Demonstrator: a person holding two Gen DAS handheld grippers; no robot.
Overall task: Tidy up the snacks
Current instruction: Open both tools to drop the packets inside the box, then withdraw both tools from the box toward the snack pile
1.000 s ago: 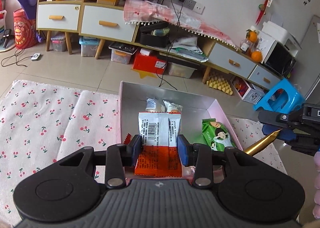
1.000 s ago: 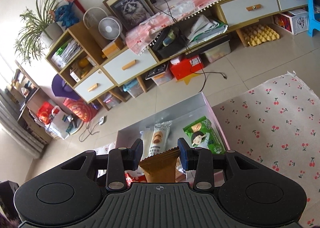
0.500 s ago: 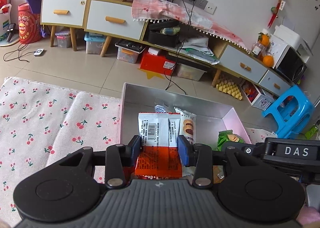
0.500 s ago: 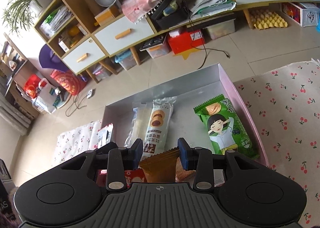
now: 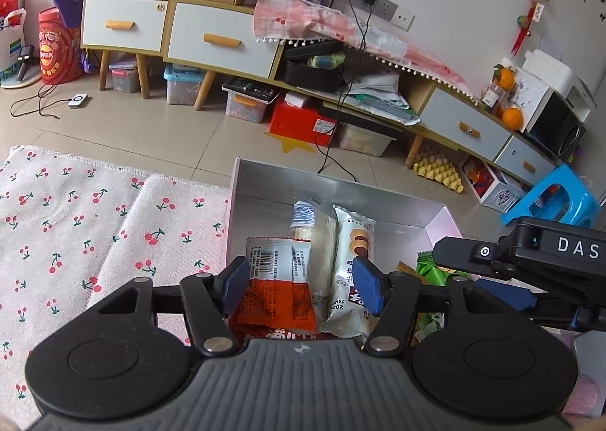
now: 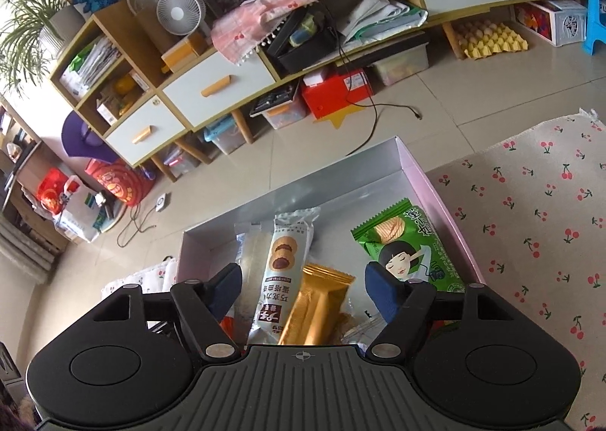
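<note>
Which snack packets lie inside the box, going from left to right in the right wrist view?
Clear packet → white biscuit packet → gold packet → green packet, all in the box.

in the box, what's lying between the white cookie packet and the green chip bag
In the right wrist view, the gold wafer packet lies between the white cookie packet and the green chip bag.

Two wrist cameras look steeply down along their fingers, close over an open box of snacks on the floor. Both views share the box and the low cabinet behind.
</note>
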